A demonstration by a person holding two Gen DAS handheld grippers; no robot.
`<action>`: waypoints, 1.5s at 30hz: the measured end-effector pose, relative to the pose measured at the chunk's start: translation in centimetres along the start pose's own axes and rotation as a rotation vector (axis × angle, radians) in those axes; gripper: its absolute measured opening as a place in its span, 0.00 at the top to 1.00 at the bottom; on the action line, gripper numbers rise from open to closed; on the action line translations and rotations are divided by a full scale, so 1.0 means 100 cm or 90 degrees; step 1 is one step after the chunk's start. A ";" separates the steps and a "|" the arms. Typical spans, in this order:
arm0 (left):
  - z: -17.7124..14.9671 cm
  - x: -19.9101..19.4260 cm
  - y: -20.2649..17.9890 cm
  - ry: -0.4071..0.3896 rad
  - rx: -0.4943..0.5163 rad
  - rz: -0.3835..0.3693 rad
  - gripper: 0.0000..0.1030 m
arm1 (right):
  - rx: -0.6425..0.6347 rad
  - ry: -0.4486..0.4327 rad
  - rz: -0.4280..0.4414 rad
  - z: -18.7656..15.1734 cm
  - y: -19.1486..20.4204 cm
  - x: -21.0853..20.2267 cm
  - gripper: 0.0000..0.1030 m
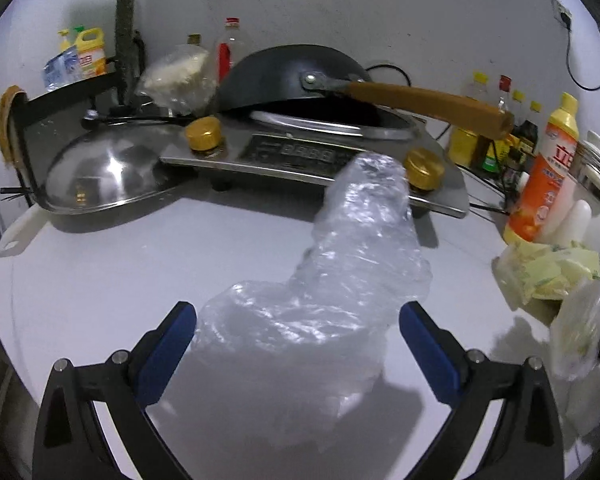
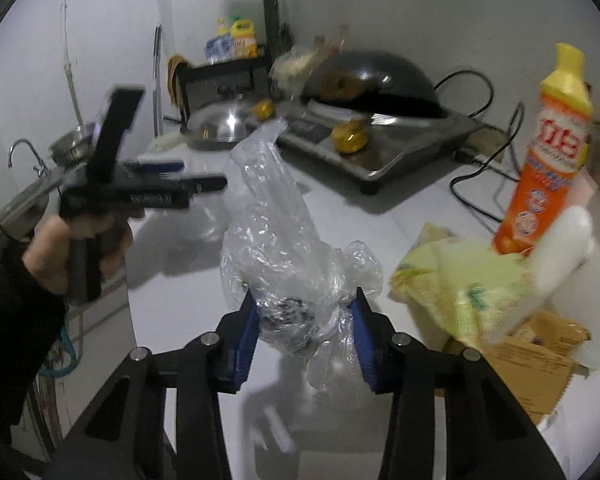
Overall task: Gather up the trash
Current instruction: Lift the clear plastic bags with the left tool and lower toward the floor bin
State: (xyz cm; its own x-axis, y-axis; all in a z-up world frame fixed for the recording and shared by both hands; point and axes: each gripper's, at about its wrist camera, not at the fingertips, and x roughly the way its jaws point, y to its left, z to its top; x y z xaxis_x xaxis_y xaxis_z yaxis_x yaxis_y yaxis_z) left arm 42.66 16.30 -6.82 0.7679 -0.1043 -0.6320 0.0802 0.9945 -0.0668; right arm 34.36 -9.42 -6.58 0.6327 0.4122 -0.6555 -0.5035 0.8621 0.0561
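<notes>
A crumpled clear plastic bag (image 2: 284,240) stands up from my right gripper (image 2: 304,316), whose blue pads are shut on its knotted lower part above the white counter. In the left wrist view the same bag (image 1: 332,280) rises between the wide-apart blue pads of my left gripper (image 1: 298,320), which is open and not gripping it. The left gripper, hand-held, also shows at the left of the right wrist view (image 2: 180,176), blurred. A crumpled yellow-green wrapper (image 2: 460,280) lies on the counter to the right, also seen in the left wrist view (image 1: 548,272).
An induction cooker (image 1: 300,156) with an upturned black wok (image 1: 296,76) and a steel lid (image 1: 104,176) fills the back of the counter (image 1: 140,264). An orange detergent bottle (image 2: 552,152), a cardboard box (image 2: 540,360), cables and condiment bottles (image 1: 496,128) stand right. A sink (image 2: 32,184) lies left.
</notes>
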 end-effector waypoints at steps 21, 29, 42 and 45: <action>-0.018 -0.086 -0.057 -0.003 0.032 -0.031 0.90 | 0.040 -0.058 -0.017 -0.028 -0.010 -0.098 0.61; -0.043 -0.150 -0.081 -0.029 0.037 -0.046 0.90 | 0.040 -0.071 -0.005 -0.049 0.004 -0.140 0.61; -0.135 -0.227 -0.116 -0.035 0.015 -0.033 0.90 | 0.026 -0.054 0.044 -0.099 0.040 -0.185 0.61; -0.165 -0.229 -0.117 -0.013 -0.006 -0.030 0.90 | 0.020 -0.045 0.059 -0.115 0.050 -0.192 0.61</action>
State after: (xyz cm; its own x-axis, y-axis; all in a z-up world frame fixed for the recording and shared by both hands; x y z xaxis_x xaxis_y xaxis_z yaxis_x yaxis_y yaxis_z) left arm 13.63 7.04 -4.34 0.7764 -0.1505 -0.6120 0.1101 0.9885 -0.1035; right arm 12.96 -16.43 -2.38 0.6245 0.5091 -0.5923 -0.5438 0.8278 0.1381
